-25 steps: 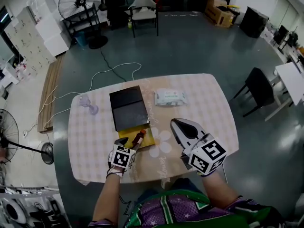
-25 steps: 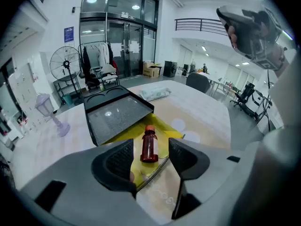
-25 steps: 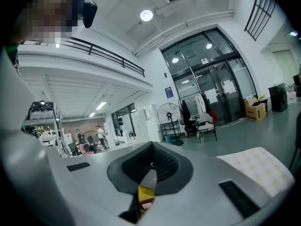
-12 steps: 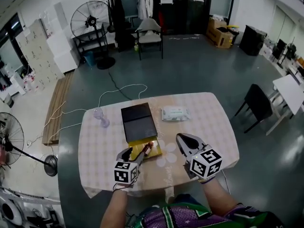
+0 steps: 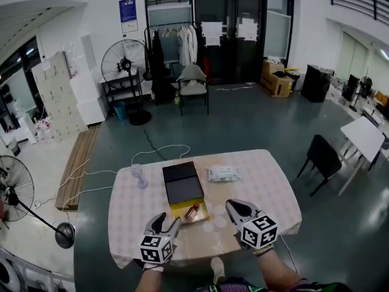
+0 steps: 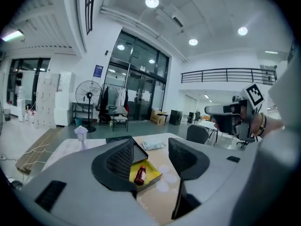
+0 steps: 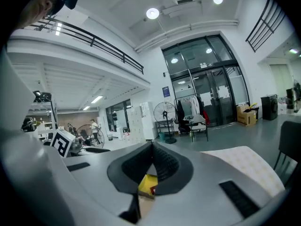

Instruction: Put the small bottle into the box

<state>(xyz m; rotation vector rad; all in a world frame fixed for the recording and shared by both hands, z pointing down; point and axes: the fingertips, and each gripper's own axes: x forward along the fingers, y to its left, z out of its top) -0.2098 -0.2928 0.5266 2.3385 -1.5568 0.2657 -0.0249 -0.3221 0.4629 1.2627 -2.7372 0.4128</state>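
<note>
**Bottle in the box, both grippers clear**

The bottle lies on its side in the yellow tray of the box, cap toward 1 o'clock. The black lid stands open at the tray's 12 o'clock. The box sits mid-table, with a wipes pack at its 1 o'clock.

The left gripper hangs over the near table edge, at 7 o'clock from the bottle. Its own view shows the jaws spread wide with nothing between them; the bottle and tray lie beyond, well apart from the pads. The right gripper sits at 4 o'clock from the box, jaws pressed together at the tips and pinching nothing; its view shows only a sliver of yellow tray below the jaws.

By the look of it the placing is done and only the retreat is left. To do that well, the left gripper should draw back toward 6 o'clock with jaws open and above the tray rim, so no pad clips the box or rolls the bottle. The right has no work and is best held off the table.
</note>
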